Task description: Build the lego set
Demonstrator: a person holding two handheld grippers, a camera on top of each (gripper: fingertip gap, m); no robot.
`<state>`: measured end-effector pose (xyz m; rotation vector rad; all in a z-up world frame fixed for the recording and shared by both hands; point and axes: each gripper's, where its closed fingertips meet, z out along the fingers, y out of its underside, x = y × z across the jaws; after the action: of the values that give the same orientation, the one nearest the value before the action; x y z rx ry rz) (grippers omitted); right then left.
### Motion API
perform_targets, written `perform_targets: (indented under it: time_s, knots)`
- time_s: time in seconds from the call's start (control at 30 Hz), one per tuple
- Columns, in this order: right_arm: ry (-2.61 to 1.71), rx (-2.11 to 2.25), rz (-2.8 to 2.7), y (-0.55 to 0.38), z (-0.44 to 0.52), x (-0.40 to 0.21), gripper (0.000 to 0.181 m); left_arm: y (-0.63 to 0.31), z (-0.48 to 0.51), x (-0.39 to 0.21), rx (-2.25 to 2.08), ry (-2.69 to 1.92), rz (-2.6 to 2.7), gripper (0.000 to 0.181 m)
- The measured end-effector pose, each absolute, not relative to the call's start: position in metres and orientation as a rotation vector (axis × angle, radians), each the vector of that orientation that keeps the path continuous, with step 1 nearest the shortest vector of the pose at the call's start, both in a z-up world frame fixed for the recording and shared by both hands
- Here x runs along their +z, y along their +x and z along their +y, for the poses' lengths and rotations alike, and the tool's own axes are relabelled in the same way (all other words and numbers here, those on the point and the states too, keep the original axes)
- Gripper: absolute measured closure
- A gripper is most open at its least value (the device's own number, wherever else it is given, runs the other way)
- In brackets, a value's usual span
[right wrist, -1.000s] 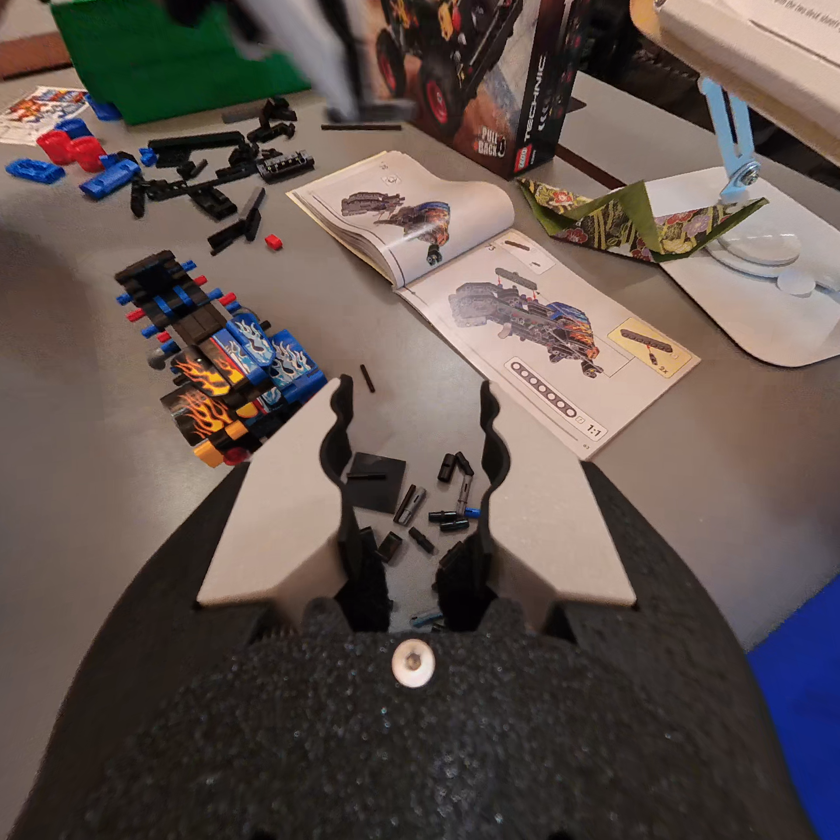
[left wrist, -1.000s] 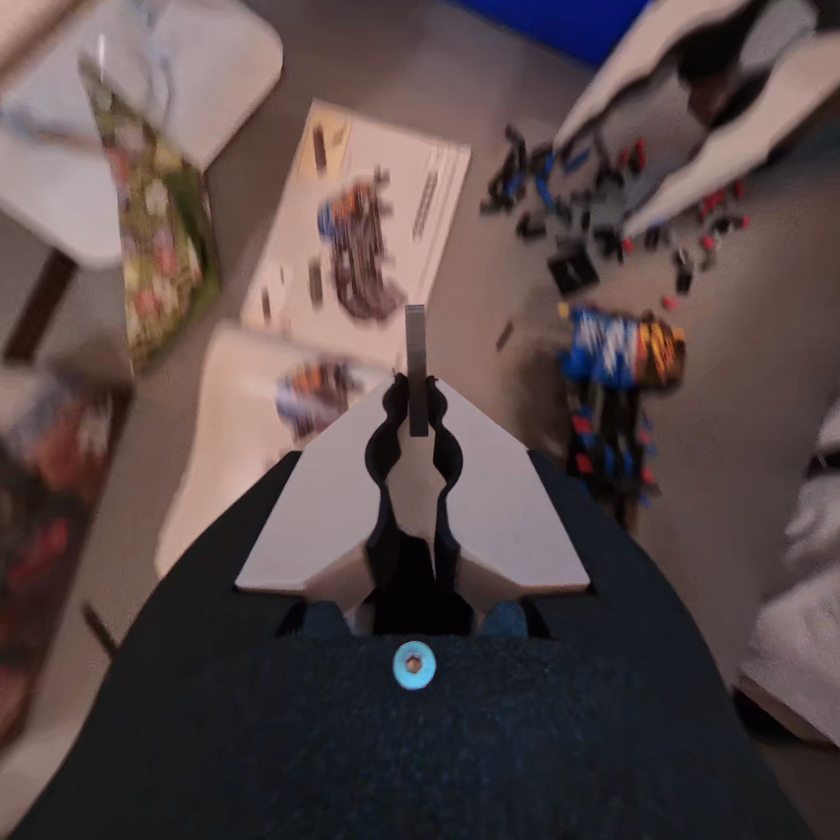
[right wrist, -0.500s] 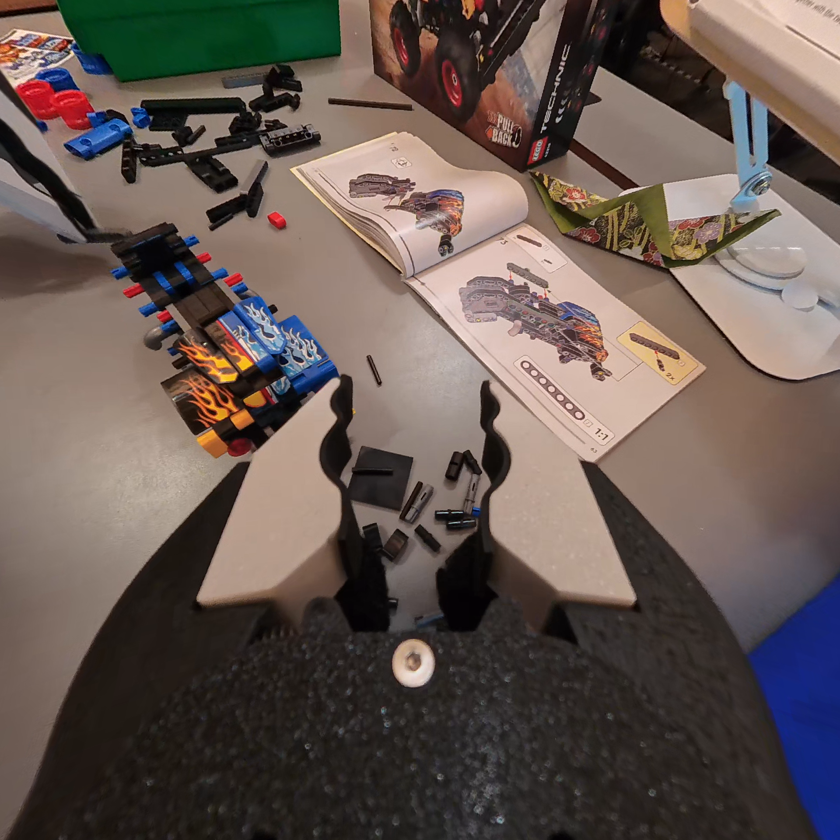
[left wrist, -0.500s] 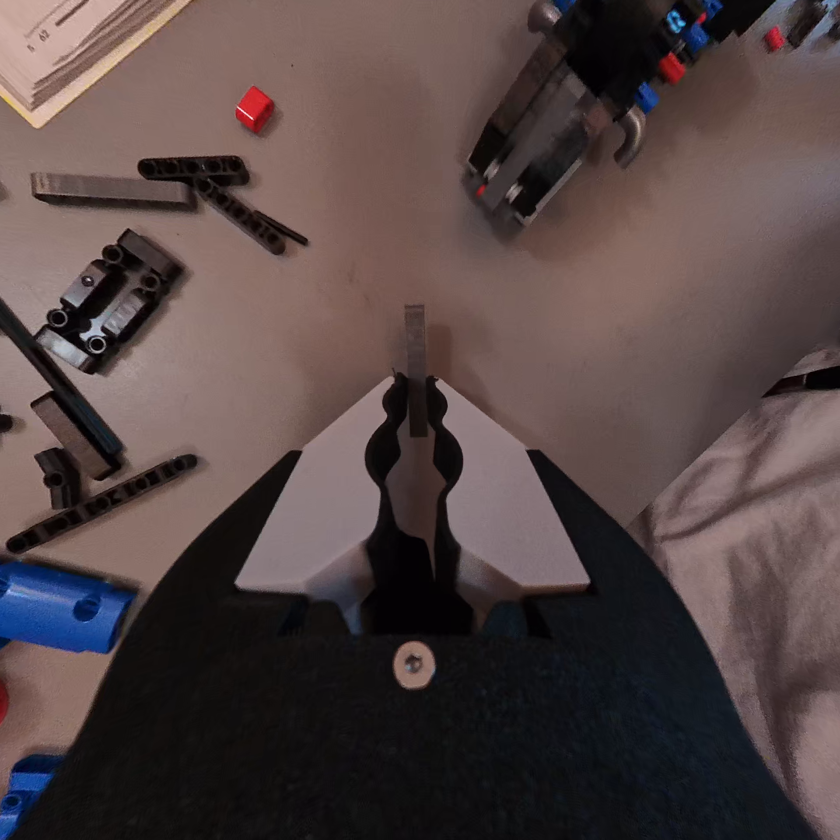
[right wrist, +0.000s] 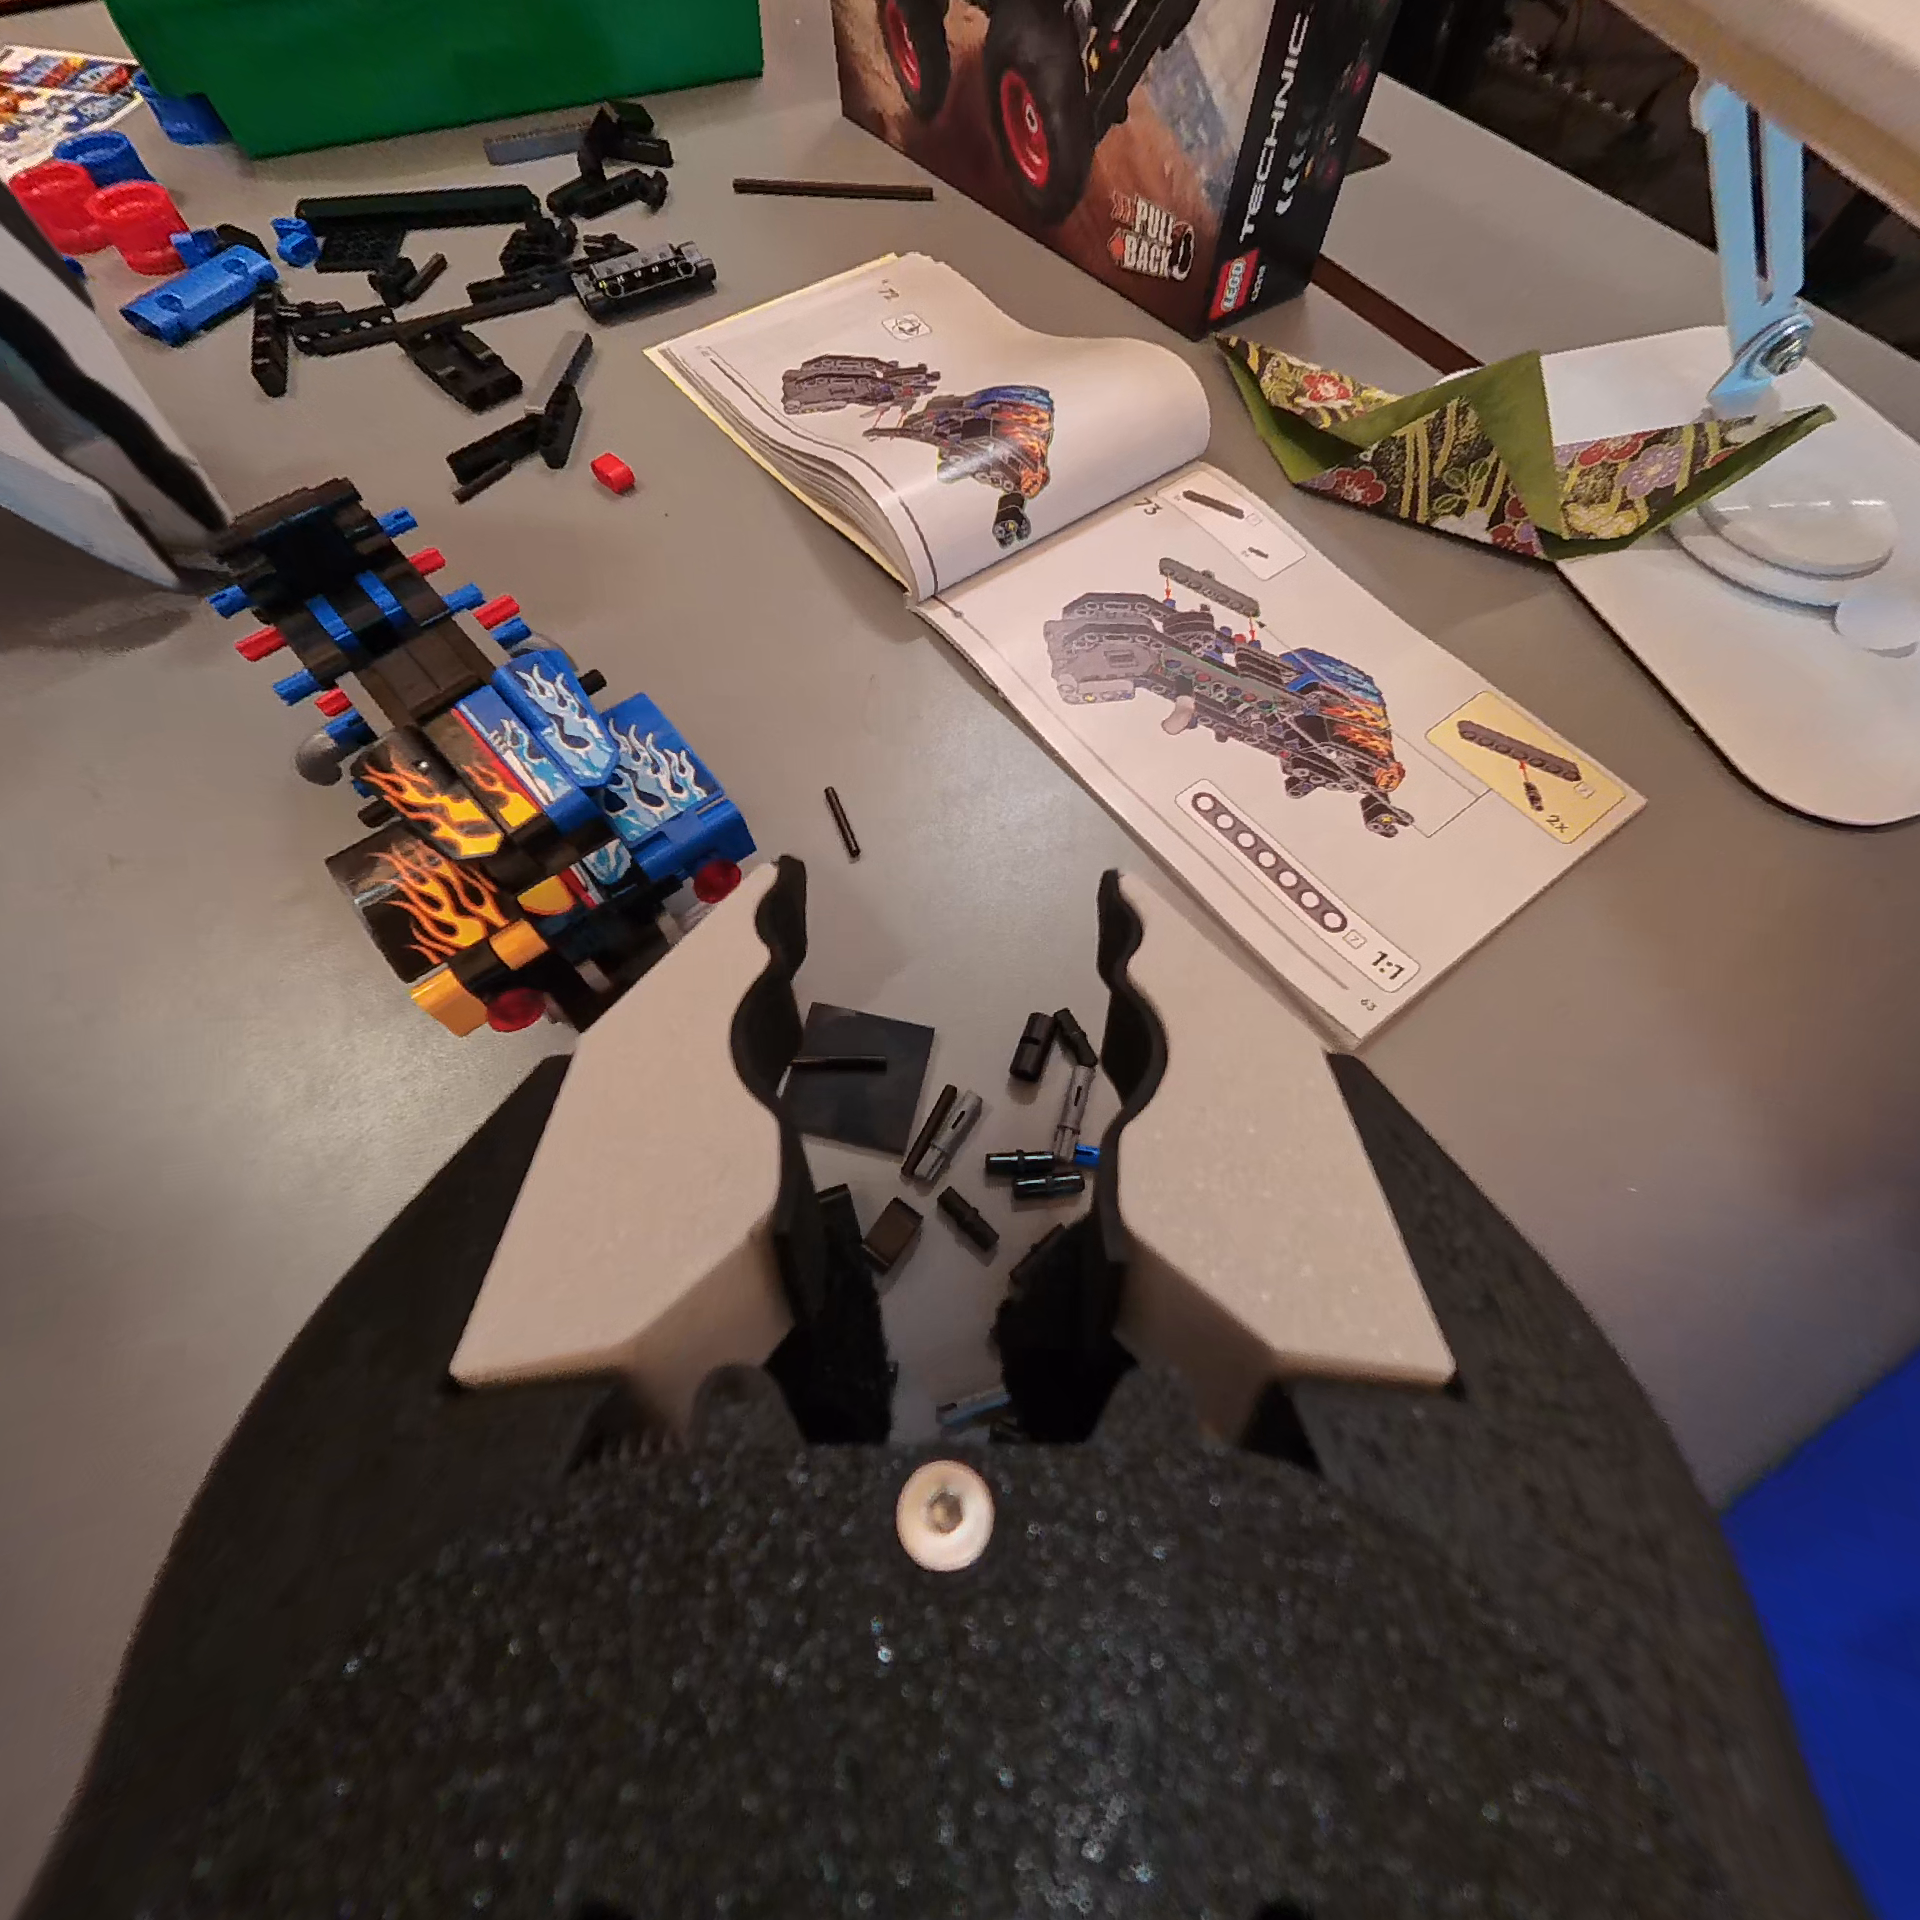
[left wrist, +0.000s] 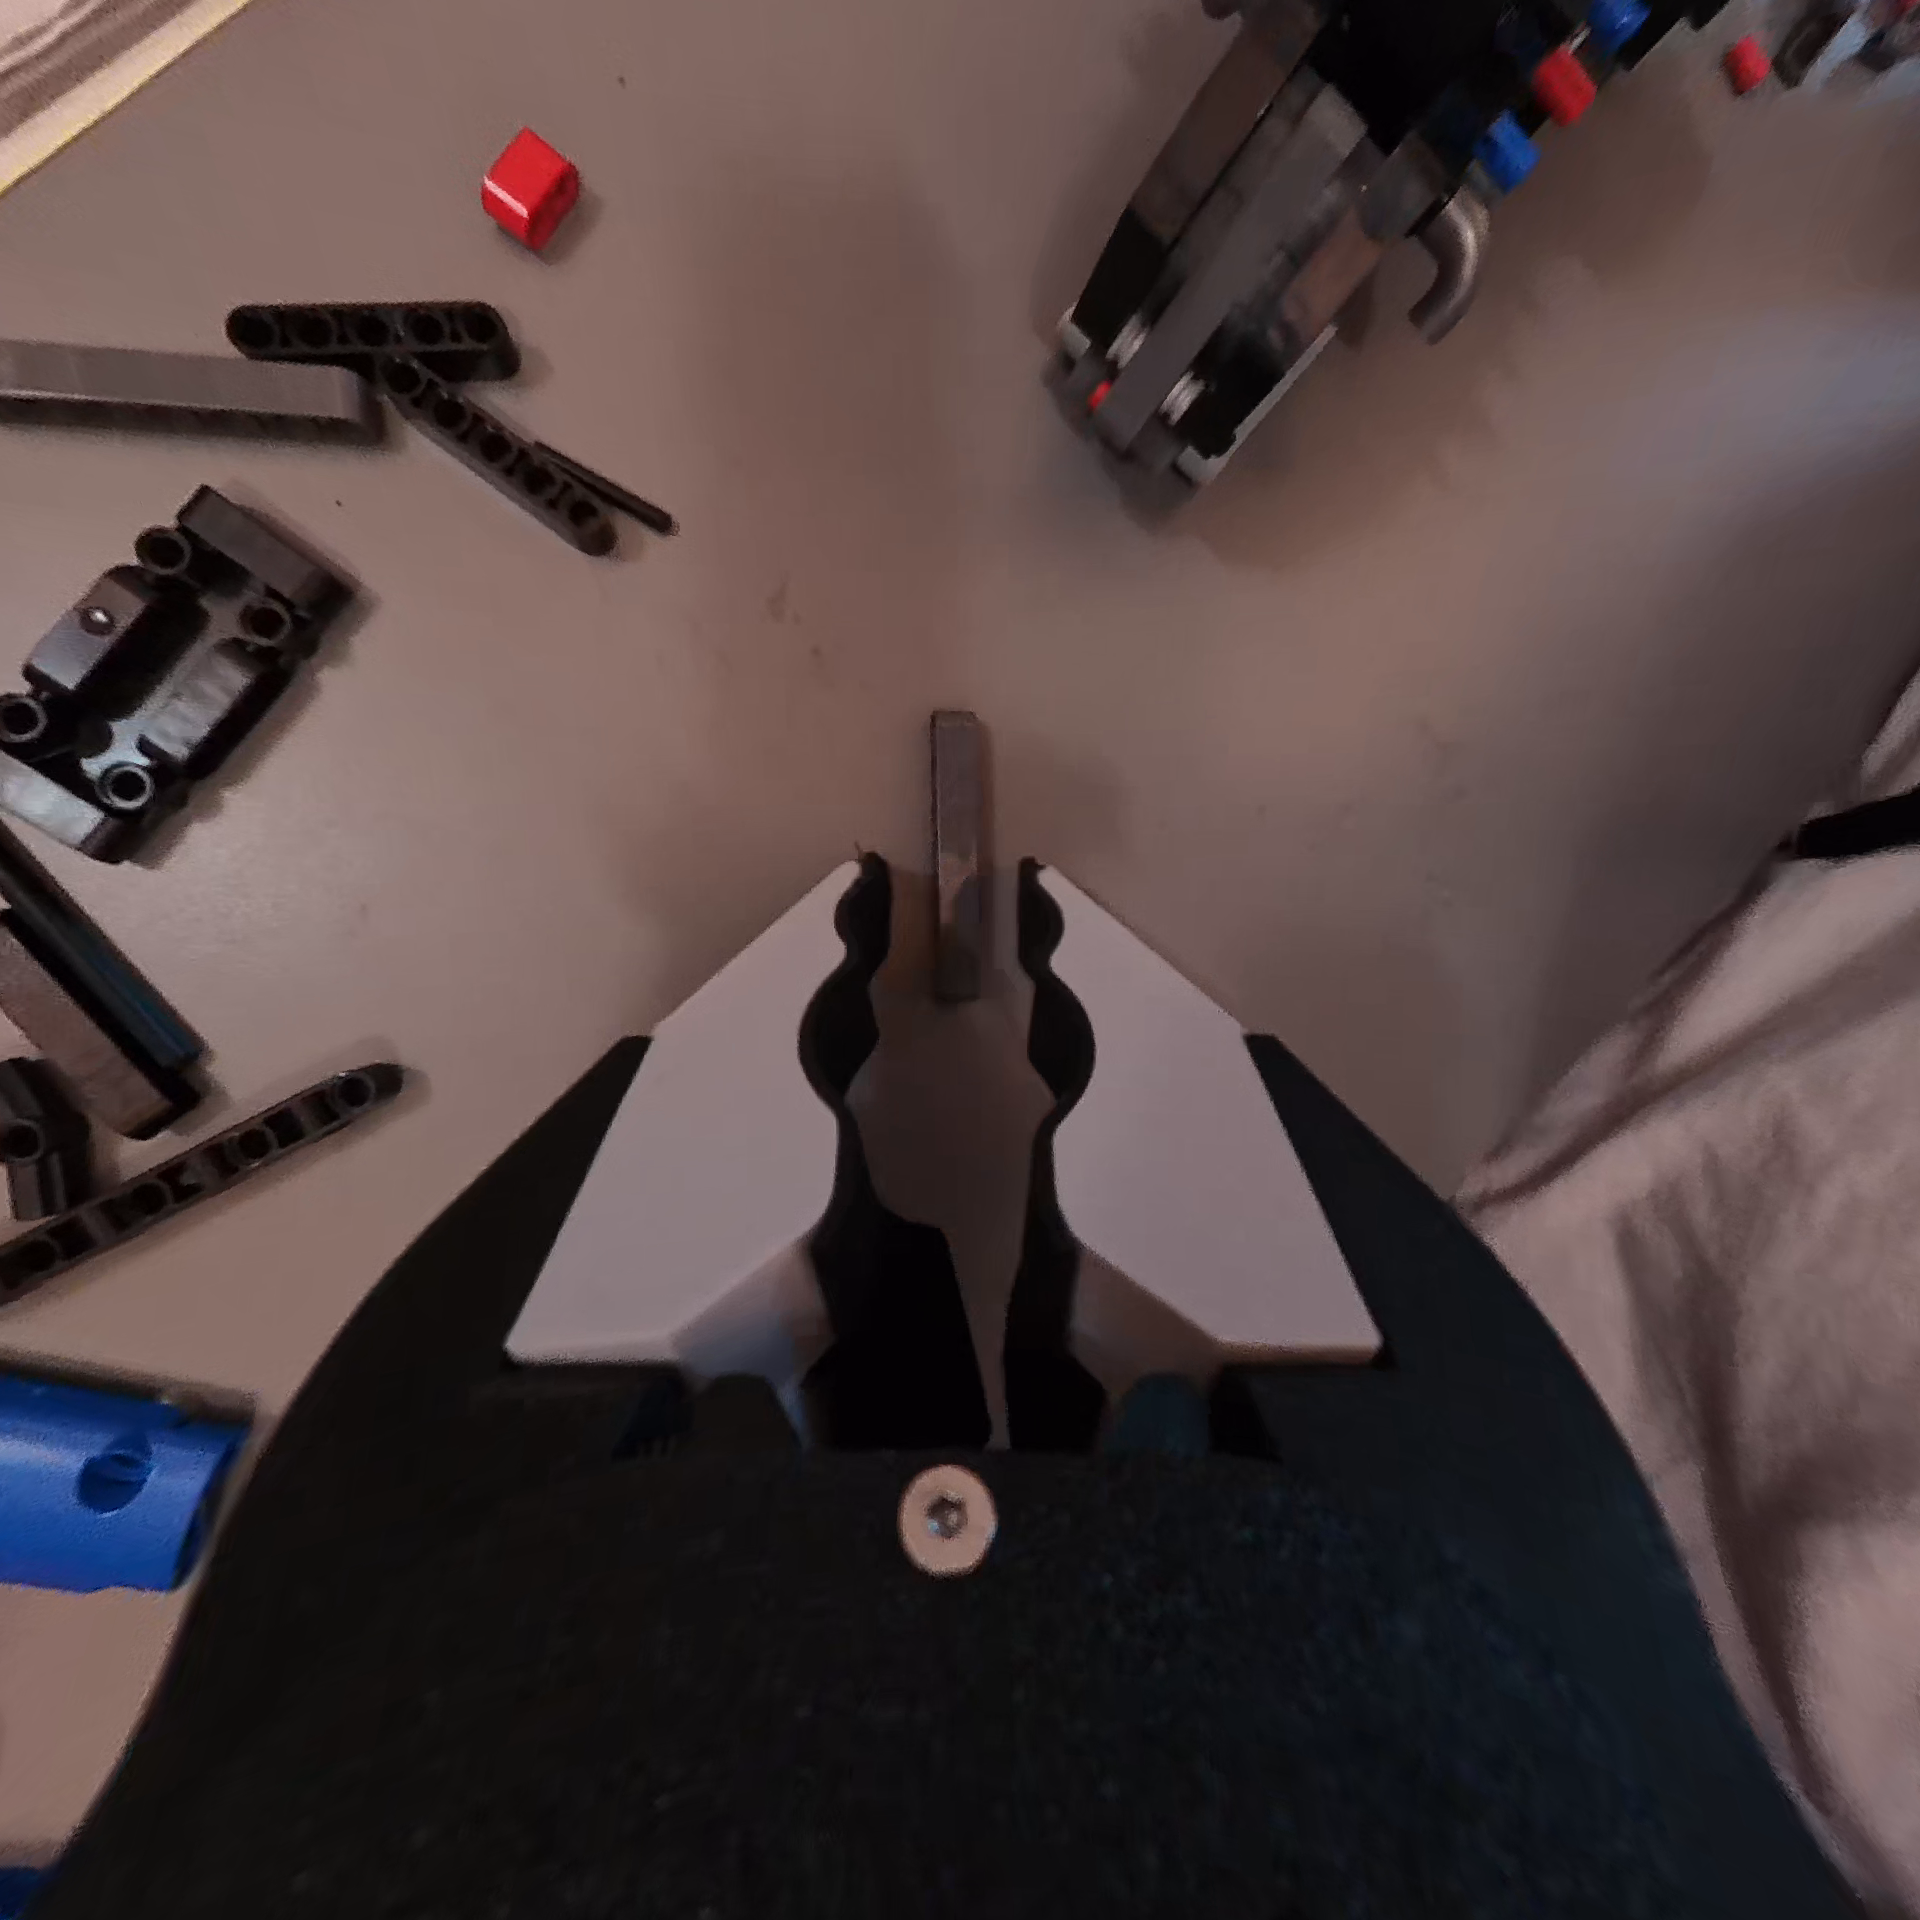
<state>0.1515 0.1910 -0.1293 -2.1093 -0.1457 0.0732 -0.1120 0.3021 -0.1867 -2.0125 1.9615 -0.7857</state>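
My left gripper (left wrist: 951, 862) is low over the grey table (left wrist: 1039, 582), with its jaws slightly apart. A short grey beam (left wrist: 958, 831) sits between them with a gap on each side. The partly built truck, black and blue with flame panels (right wrist: 499, 769), lies on the table, and its rear end shows in the left wrist view (left wrist: 1236, 270). My right gripper (right wrist: 948, 873) is open and empty above a black square tile (right wrist: 857, 1091) and several small black and grey pins (right wrist: 1039, 1153). The left gripper also shows at the far left of the right wrist view (right wrist: 73, 447).
An open instruction booklet (right wrist: 1143, 644) lies right of the truck. Loose black beams (left wrist: 426, 416), a black frame piece (left wrist: 156, 665), a red cube (left wrist: 530, 187) and a blue part (left wrist: 94, 1475) lie left of my left gripper. The set box (right wrist: 1122, 135), a green bin (right wrist: 436, 62) and patterned paper (right wrist: 1455, 447) stand farther back. Across from one pair of fingers to the other is roughly 30 cm. The right tips stand about 6 cm off the black square tile (right wrist: 857, 1091).
My left gripper swung from above the booklet down to the table near the truck's rear, and its jaws have parted off the grey beam. My right gripper drifted slightly, still open.
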Motion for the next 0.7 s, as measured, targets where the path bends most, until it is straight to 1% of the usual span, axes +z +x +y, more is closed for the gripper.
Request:
perform_targets:
  time_s: [0.03, 0.13, 0.23, 0.27, 0.3, 0.37, 0.5, 0.57, 0.7]
  knots:
    - [-2.113, 0.075, -0.145, 0.152, 0.191, -0.130, 0.126, -0.112, 0.304, -0.181, -0.811, -2.001, 1.968, 0.156]
    - [-2.114, 0.075, -0.144, 0.153, 0.190, -0.130, 0.126, -0.112, 0.355, -0.153, -0.691, -1.969, 1.883, 0.158]
    - [-2.114, 0.079, -0.143, 0.154, 0.189, -0.129, 0.126, -0.111, 0.461, -0.125, -0.371, -1.941, 1.632, 0.163]
    - [-2.113, 0.076, -0.143, 0.154, 0.189, -0.129, 0.126, -0.116, 0.499, -0.124, -0.219, -1.969, 1.544, 0.165]
    - [-2.112, 0.074, -0.143, 0.155, 0.189, -0.129, 0.126, -0.121, 0.530, -0.127, -0.088, -1.989, 1.486, 0.162]
    - [-2.114, 0.066, -0.147, 0.156, 0.189, -0.129, 0.126, -0.122, 0.572, -0.141, 0.007, -2.025, 1.386, 0.160]
    - [-2.111, 0.054, -0.145, 0.158, 0.188, -0.127, 0.126, -0.115, 0.602, -0.170, -0.113, -2.121, 1.217, 0.158]
    - [-2.113, 0.061, -0.143, 0.158, 0.188, -0.128, 0.126, -0.119, 0.607, -0.183, -0.102, -2.150, 1.194, 0.158]
    - [-2.117, 0.071, -0.151, 0.156, 0.188, -0.130, 0.126, -0.123, 0.610, -0.188, -0.074, -2.126, 1.200, 0.174]
